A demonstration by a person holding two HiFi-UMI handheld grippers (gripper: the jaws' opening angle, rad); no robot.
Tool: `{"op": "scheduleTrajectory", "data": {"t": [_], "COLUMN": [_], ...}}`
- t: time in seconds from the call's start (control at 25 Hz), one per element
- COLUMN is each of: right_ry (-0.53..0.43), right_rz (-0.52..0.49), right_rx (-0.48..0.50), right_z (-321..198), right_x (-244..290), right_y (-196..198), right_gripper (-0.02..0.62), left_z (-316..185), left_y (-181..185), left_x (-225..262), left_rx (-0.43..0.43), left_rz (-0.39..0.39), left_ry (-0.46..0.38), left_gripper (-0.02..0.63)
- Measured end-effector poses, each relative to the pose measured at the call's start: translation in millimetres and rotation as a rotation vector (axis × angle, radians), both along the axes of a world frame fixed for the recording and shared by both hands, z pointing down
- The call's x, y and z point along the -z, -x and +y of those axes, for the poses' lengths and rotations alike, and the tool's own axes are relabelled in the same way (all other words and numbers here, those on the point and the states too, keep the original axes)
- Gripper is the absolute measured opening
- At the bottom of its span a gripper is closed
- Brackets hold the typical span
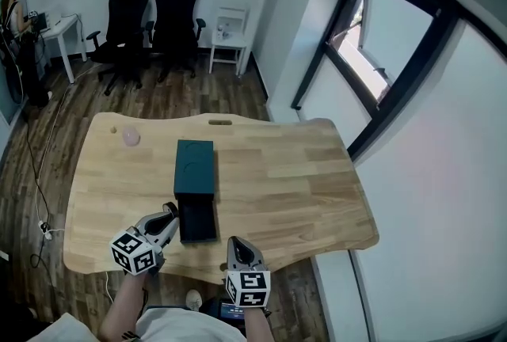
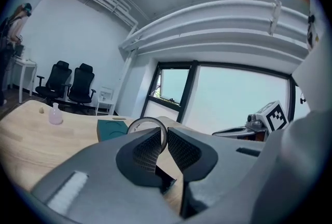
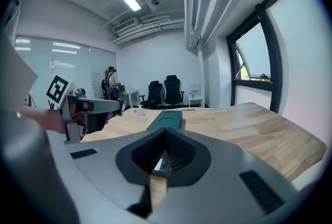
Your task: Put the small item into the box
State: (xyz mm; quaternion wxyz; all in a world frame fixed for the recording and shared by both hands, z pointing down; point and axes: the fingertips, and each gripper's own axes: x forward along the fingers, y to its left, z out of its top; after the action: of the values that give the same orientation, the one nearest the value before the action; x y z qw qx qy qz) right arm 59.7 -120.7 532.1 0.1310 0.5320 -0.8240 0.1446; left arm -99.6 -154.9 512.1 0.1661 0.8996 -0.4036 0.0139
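Plain office room, light wood desk. Left gripper has its jaws squeezed on a thin ring, which stands upright and pokes out above the tips. The open dark box sits just to that gripper's right, with its teal lid further ahead. Right gripper is pressed together with nothing in it, and the box is ahead of it to the left. A pink bottle stands well out ahead of the left gripper.

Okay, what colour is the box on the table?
The box is dark teal, shown best in the head view.
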Motion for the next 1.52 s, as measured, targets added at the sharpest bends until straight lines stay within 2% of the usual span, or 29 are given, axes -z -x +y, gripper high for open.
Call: {"op": "scheduleTrajectory", "data": {"t": [0.12,0.24,0.4,0.64,0.8,1.12,1.52], "right_ry": [0.005,-0.006,0.024,0.038,0.041,0.068,0.083], "right_rz": [-0.119,-0.140,-0.192,-0.180,-0.175,-0.196,-0.168], "right_rx": [-0.045,-0.049,-0.049,-0.044,-0.053,-0.094,-0.104], "right_z": [-14,-24,-28,-31,-32,-33,-43], "right_x": [11,17,10,1,-3,-14,-23], "right_y": [0,3,9,8,1,-12,-17], "right_gripper": [0.005,0.005,0.005,0.005,0.005,0.005,0.005], "left_z": [-13,-19,-21,-26,-29,-33,-37], "left_y": [4,8,14,7,-1,-19,-15], "left_x": [3,5,2,1,-4,-12,-31], "left_rx": [-0.007,0.000,0.010,-0.002,-0.007,-0.059,-0.058], "left_rz": [0.004,0.008,0.017,0.014,0.040,-0.007,-0.040], "left_ry": [0.001,0.001,0.005,0.005,0.027,0.052,0.088], "left_gripper": [0.041,0.041,0.041,0.041,0.041,0.041,0.041]}}
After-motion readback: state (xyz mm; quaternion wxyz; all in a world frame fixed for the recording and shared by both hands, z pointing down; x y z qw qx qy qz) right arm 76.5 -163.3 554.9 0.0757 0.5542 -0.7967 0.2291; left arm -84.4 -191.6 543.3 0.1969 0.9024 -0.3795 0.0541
